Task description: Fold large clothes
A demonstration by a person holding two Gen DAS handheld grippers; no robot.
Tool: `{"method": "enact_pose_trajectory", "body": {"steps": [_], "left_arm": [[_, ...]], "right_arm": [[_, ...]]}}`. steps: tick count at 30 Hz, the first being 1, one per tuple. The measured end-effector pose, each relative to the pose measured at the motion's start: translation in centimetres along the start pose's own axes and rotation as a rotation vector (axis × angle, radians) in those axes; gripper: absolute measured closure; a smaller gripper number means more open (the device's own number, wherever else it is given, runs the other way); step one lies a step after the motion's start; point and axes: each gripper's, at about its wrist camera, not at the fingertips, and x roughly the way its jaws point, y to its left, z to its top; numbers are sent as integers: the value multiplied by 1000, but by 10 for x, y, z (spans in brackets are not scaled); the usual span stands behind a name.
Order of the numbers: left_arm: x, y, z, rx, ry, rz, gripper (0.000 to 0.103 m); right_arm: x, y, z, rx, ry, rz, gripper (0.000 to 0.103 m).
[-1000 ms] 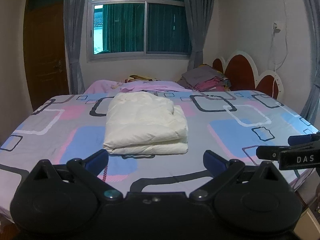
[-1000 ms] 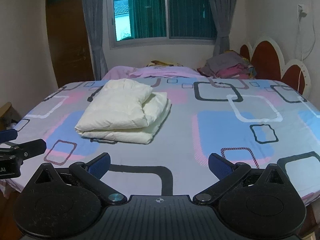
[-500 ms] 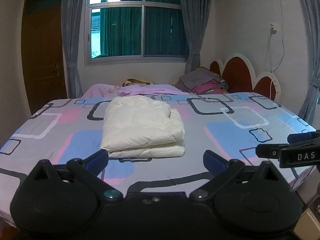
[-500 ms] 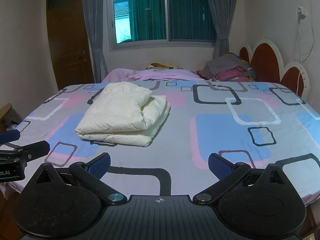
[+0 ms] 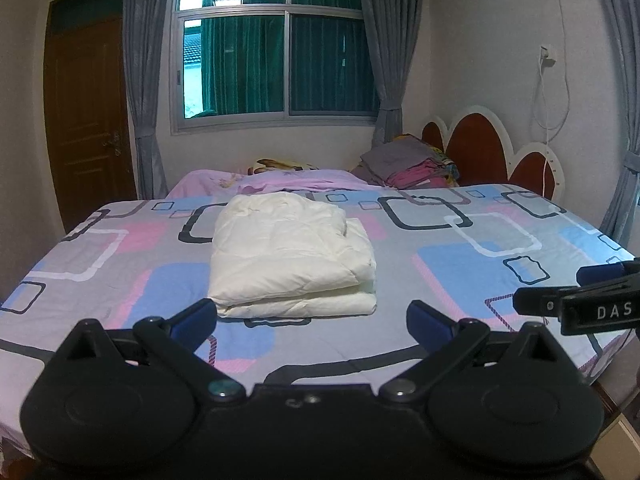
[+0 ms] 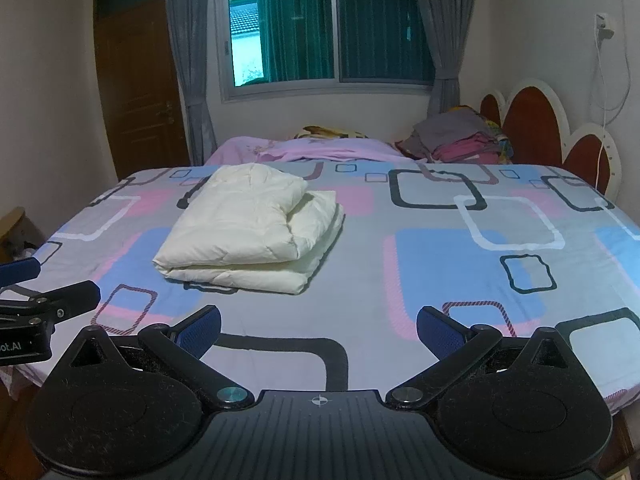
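1. Lowest in the left wrist view, the left gripper (image 5: 312,320) fills the bottom of the frame, its two blue-padded fingers spread wide apart with nothing between them, held over the near edge of the bed.
2. In the right wrist view the right gripper (image 6: 318,330) sits the same way along the bottom edge, fingers wide apart and empty, above the sheet.
3. Each gripper shows in the other's view: the right one pokes in at the right edge of the left view, the left one at the left edge of the right view, both near the bed's front edge and well apart from the folded garment.
4. The bed sheet (image 5: 460,280) spreads across the middle of both frames, grey with pink and blue blocks and dark and white rounded squares.
5. The cream garment (image 5: 288,256) lies folded into a thick, puffy rectangle on the sheet, just beyond the left gripper's fingers in the centre-left of the left view, and at middle left of the right view (image 6: 248,228). A smaller folded layer rests on top of a wider one; neither gripper touches it.
6. Behind it, a pink cover (image 5: 280,182) lies crumpled at the far side of the bed.
7. To the right of that, a pile of clothes (image 5: 404,164) sits by the red headboard (image 5: 476,148).
8. Farthest back, a window (image 5: 276,44) with grey curtains occupies the upper centre, and a brown door (image 5: 88,120) stands at the left.
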Motion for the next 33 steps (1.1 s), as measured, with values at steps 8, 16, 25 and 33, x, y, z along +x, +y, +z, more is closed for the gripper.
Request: {"method": "enact_pose_trajectory", "body": {"steps": [8, 16, 25, 33], "left_arm": [[1, 1, 0, 1, 0, 0, 2], [1, 3, 1, 2, -4, 1, 2], [0, 2, 4, 16, -11, 1, 2], [-1, 0, 3, 16, -16, 0, 2]], "right_arm": [[2, 1, 0, -2, 0, 1, 0], [2, 1, 1, -2, -2, 2, 0], [4, -2, 3, -2, -4, 6, 0], [2, -3, 3, -3, -8, 5, 0]]}}
